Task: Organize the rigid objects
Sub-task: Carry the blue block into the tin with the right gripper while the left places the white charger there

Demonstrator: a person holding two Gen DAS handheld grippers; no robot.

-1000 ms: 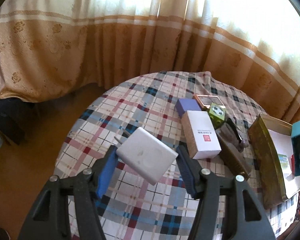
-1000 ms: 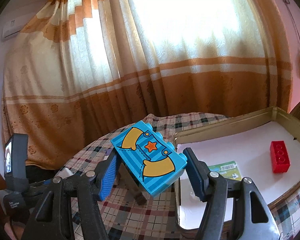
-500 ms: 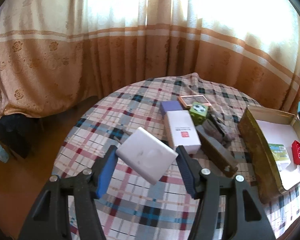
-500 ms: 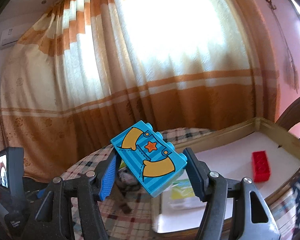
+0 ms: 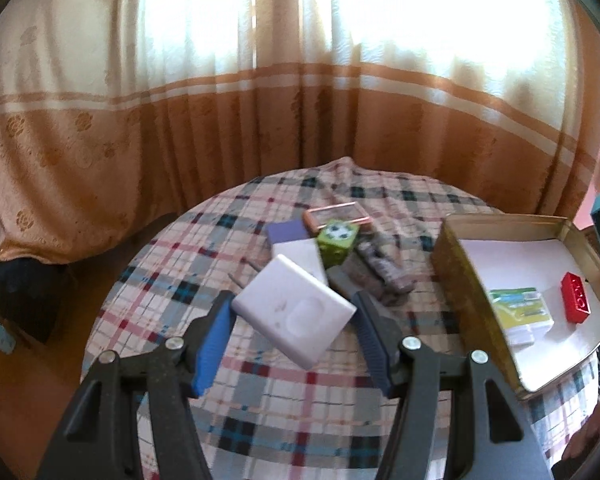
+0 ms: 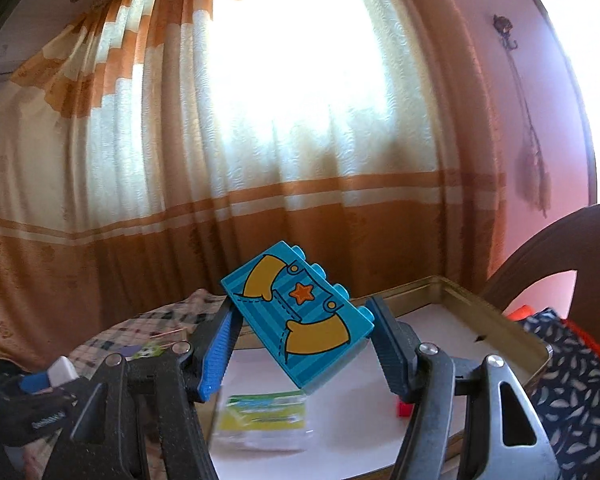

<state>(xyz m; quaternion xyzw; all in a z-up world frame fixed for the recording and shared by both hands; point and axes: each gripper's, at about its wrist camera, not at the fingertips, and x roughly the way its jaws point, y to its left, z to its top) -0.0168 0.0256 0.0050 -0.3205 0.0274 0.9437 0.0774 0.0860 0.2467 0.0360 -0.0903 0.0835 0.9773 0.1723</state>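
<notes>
Sitting on the plaid tablecloth (image 5: pixel 260 392), the gold tin tray (image 5: pixel 452 256) is the one container in view; its floor is lined white, and inside it lie a green-and-yellow packet (image 5: pixel 518 308) near the tray's left wall and a red brick (image 5: pixel 576 298) further right, apart from the packet. Left of the tray, on the cloth, sits a cluster: a green cube with a football print (image 5: pixel 337 240), a purple box (image 5: pixel 288 230), a white box (image 5: pixel 302 256), a pink-rimmed flat case (image 5: pixel 336 213) and some grey pieces too blurred to name. The left gripper (image 5: pixel 294 322) is clamped on a white charger block (image 5: pixel 294 314), which sits tilted between the blue pads, corner to corner, lifted above the cloth to the left of the tray. The right gripper (image 6: pixel 300 334) grips a blue printed brick (image 6: pixel 300 314) with yellow shapes and an orange star, also tilted, its studs pointing up and right; the pads press its two ends. That brick hangs over the tray (image 6: pixel 496 316), above the packet (image 6: pixel 264 412), with the red brick (image 6: pixel 403 409) peeking out behind the right finger.
</notes>
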